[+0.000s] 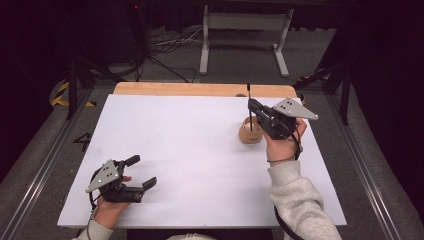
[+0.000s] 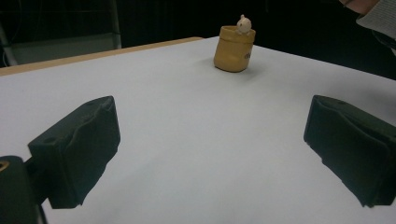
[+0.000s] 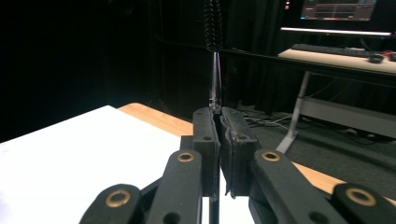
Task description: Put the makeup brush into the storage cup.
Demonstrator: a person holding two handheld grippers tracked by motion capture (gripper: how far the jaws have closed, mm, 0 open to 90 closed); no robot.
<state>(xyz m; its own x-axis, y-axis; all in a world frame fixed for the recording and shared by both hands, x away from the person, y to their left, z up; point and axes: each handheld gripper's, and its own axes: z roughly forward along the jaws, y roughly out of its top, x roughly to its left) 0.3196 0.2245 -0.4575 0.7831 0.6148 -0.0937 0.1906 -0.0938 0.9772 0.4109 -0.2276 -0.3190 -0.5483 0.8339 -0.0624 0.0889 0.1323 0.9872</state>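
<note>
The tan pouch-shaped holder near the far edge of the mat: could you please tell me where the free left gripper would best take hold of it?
Probably around the tan holder's mid body, coming in level from the near side. It stands upright, its soft walls look narrow enough for the open left gripper, and the small figure at its rim and the pen held upright in the right gripper crowd the top.

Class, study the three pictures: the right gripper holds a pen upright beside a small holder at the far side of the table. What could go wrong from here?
1. The right gripper pinches the thin pen with its jaws on a short stretch of it; the pen might tilt or slip.
2. The small tan holder stands unsupported on the white table; a pen off its opening could tip it.
3. The left gripper rests open and far off, so it likely cannot steady the holder.
</note>
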